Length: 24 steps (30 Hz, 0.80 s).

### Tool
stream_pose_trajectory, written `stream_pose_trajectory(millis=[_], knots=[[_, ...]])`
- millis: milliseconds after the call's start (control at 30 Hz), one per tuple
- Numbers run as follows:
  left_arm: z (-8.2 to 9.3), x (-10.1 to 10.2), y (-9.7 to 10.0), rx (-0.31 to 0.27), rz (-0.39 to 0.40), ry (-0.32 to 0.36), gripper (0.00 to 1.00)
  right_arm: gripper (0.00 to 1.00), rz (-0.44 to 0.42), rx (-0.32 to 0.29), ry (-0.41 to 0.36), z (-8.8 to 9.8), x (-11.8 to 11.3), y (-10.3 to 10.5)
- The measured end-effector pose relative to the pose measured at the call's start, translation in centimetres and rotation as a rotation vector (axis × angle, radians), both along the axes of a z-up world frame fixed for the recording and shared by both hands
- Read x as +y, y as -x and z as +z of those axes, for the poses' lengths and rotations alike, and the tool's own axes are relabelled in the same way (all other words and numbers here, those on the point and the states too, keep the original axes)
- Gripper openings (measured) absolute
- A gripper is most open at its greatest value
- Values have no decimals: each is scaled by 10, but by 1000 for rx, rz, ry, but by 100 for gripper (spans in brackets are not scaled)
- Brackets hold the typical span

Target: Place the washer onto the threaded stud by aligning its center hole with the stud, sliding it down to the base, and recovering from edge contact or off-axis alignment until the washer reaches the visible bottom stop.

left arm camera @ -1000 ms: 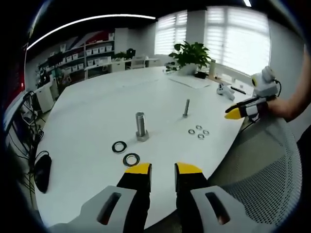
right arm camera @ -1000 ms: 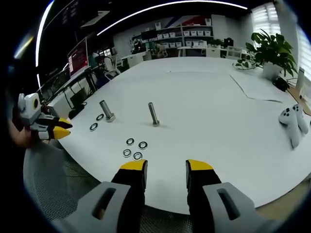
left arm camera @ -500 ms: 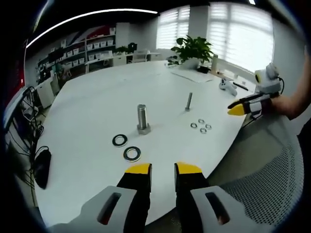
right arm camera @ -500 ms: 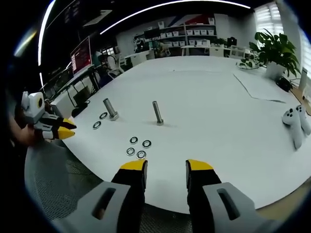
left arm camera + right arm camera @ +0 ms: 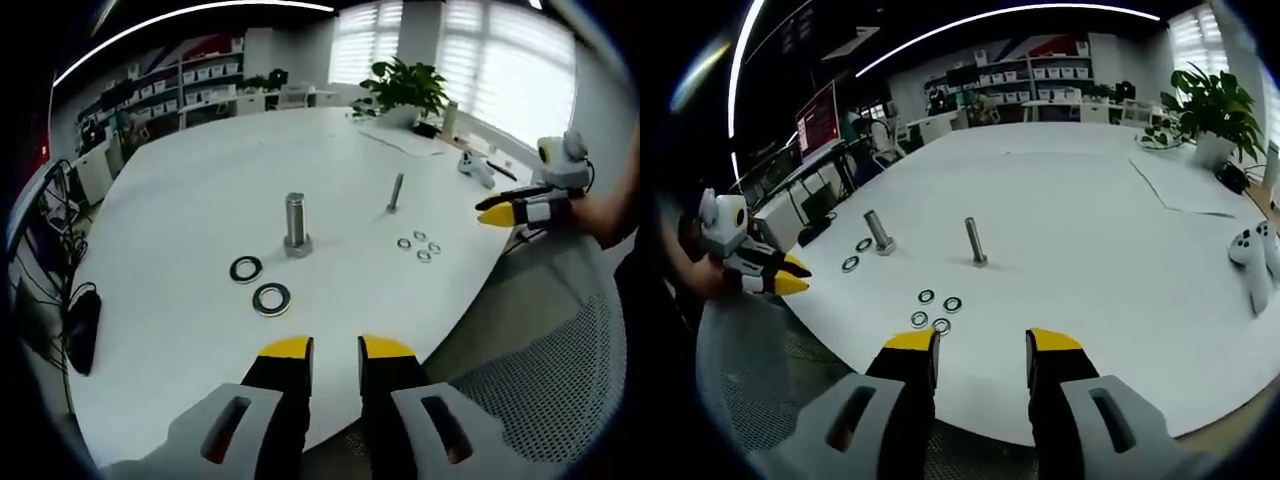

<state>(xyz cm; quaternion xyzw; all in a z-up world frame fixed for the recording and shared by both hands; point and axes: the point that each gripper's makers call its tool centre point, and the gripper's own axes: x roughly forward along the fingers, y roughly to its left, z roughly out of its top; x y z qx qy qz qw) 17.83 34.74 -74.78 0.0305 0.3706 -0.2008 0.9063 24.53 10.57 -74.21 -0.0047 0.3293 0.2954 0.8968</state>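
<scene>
2 flat steel washers beside hex-based stud.

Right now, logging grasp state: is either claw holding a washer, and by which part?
Nothing is held. The left claw and the right claw are open and empty.

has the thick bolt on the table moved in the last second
No. The thick bolt keeps its place beside the two large washers and the thin stud; the whole left gripper view shifted, so the camera moved.
</scene>
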Motion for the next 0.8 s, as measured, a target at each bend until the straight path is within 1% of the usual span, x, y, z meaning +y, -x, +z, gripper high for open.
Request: stream_pose_trajectory(millis=[67, 133, 200, 300, 333, 467, 500, 567, 600, 633, 800], knots=[[6, -1, -2, -27, -6, -2, 12, 37, 3, 1, -4, 1, 0, -1], [5, -3, -2, -18, -8, 4, 13, 38, 2, 1, -12, 3, -1, -2], [2, -5, -1, 2, -9, 11, 16, 38, 1, -5, -24, 4, -1, -3], [-2, -2, 0, 34, 7, 26, 18, 38, 13, -1, -15, 3, 1, -2], [-4, 0, 0, 53, 22, 38, 18, 38, 14, 0, -16, 2, 1, -2], [-6, 8, -2, 89, 73, 50, 18, 38, 25, -2, -24, 4, 3, 0], [-7, 11, -3, 100, 87, 46, 19, 38, 28, -1, -20, 3, 3, 0], [-11, 20, -4, 127, 106, 5, 18, 38, 31, 3, -25, 3, 4, 0], [-12, 23, -5, 149, 139, 20, 18, 38, 38, -1, -26, 4, 4, 0], [-11, 22, -8, 150, 152, 44, 19, 38, 48, -3, -27, 4, 6, 1], [-13, 35, -31, 132, 161, -12, 24, 38, 64, -7, -42, 6, 9, 3]])
